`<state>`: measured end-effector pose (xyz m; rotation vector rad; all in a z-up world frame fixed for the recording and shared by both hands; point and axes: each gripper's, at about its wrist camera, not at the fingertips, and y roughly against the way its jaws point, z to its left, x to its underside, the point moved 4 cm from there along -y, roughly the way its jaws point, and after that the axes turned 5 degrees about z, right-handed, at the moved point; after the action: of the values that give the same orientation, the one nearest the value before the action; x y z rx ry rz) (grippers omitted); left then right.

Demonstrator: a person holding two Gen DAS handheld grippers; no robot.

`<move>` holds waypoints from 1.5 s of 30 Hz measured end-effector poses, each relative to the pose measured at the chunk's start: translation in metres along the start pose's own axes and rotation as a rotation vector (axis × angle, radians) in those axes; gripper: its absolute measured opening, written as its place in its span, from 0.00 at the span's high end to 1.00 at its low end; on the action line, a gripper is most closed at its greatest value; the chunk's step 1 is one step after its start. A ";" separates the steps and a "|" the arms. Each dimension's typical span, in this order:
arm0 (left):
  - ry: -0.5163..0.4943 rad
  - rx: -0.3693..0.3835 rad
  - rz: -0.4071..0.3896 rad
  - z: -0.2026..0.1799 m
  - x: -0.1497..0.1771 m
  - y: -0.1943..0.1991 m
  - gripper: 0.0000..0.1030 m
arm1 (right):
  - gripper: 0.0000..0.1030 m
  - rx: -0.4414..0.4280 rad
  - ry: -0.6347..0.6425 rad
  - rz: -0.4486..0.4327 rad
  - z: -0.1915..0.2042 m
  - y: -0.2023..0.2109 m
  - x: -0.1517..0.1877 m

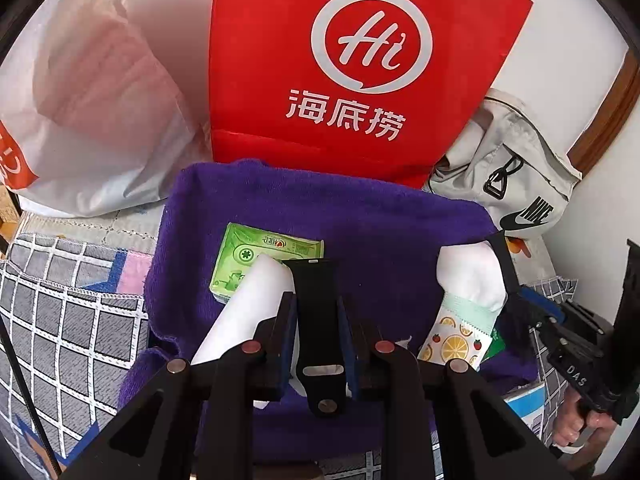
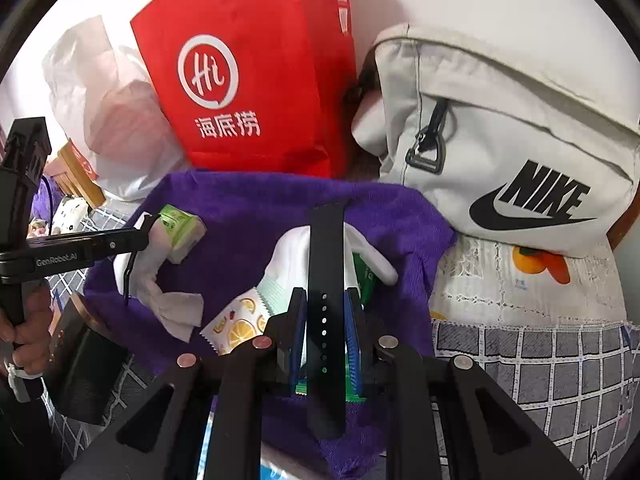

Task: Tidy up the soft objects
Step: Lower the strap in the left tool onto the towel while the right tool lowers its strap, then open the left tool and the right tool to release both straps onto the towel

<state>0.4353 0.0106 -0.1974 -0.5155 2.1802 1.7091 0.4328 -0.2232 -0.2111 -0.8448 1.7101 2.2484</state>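
Left wrist view: the left gripper point(image 1: 316, 312) is clenched on a short black strap piece point(image 1: 318, 320), its blue-lined fingers point(image 1: 289, 320) pressing both edges, above a purple towel point(image 1: 360, 220) spread on a checked bedcover point(image 1: 72, 320). On the towel lie a green tissue pack point(image 1: 256, 256), a rolled white tissue point(image 1: 244, 312) overlapping the pack, a white sock point(image 1: 472, 276) and a fruit-print sachet point(image 1: 456, 344). A red bag point(image 1: 360, 60) marked "Hi", a white plastic bag point(image 1: 80, 100) and a grey Nike bag point(image 1: 516, 184) stand behind. The right gripper point(image 1: 532, 308) shows at the frame's right edge.

Right wrist view: the right gripper point(image 2: 326, 320) is clenched on a long black perforated strap point(image 2: 325, 280), which rises over the white sock point(image 2: 292, 264) and the fruit-print sachet point(image 2: 236, 324) on the purple towel point(image 2: 248, 208). At left, the left gripper point(image 2: 136, 248) hangs beside the green tissue pack point(image 2: 182, 232) and a crumpled tissue point(image 2: 172, 304). The Nike bag point(image 2: 500, 140) fills the right.
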 end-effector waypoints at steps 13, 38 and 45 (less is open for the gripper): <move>0.004 0.016 0.018 0.001 -0.001 -0.001 0.80 | 0.61 -0.022 -0.003 0.023 -0.003 -0.003 0.001; -0.051 -0.011 -0.034 -0.028 0.047 0.087 0.55 | 0.56 -0.046 0.008 -0.086 0.049 0.108 0.041; -0.076 -0.026 -0.073 -0.034 0.090 0.126 0.54 | 0.49 -0.046 -0.021 -0.115 0.070 0.147 0.087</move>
<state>0.2963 -0.0023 -0.1233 -0.5208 2.0634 1.6934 0.2694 -0.2199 -0.1255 -0.9024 1.5644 2.2200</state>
